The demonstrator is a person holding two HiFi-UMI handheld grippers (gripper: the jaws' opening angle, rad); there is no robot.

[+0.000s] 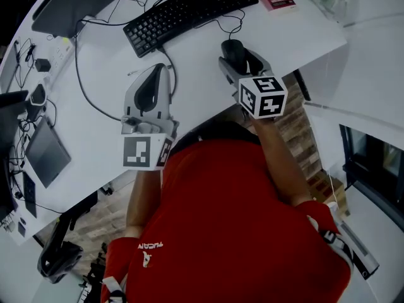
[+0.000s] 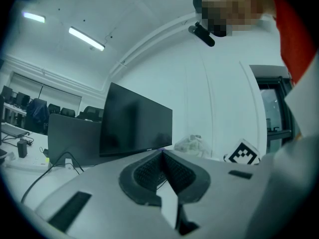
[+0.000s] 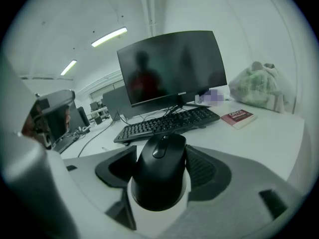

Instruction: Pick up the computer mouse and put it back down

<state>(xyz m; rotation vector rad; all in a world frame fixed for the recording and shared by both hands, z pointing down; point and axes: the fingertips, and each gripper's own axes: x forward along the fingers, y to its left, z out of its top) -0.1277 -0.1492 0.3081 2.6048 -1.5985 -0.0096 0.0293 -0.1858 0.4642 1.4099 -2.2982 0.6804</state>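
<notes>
- Slippage is your first worry. The computer mouse (image 3: 159, 173) has a smooth, rounded black shell, and your right gripper (image 1: 243, 59) has it only by the flanks. A sudden tilt or jerk could let it squirm forward out of the pads.
- Loose cables (image 1: 218, 25) lie on the desk (image 1: 189, 81) between the mouse and the keyboard (image 1: 189, 11). I cannot tell whether one of them runs to the mouse. If it does, carrying the mouse far could pull it taut and twist the mouse in your grip.
- The near edge of the desk is not far below your right hand. If you set the mouse down too close to it, or let go before it sits flat, it may tip or slide off.
- Your right gripper's jaws stand wide apart because the mouse fills the gap, with a pad against each side of it. It is gripping the mouse, whose nose points toward the keyboard, and the gripper is angled down at the desk. I judge the mouse is being carried rather than resting, though its underside is hidden.
- Your left gripper (image 1: 161, 71) has its jaws closed together with nothing between them. It hangs level over the desk, well apart from the mouse, facing the monitor (image 2: 134, 123).
</notes>
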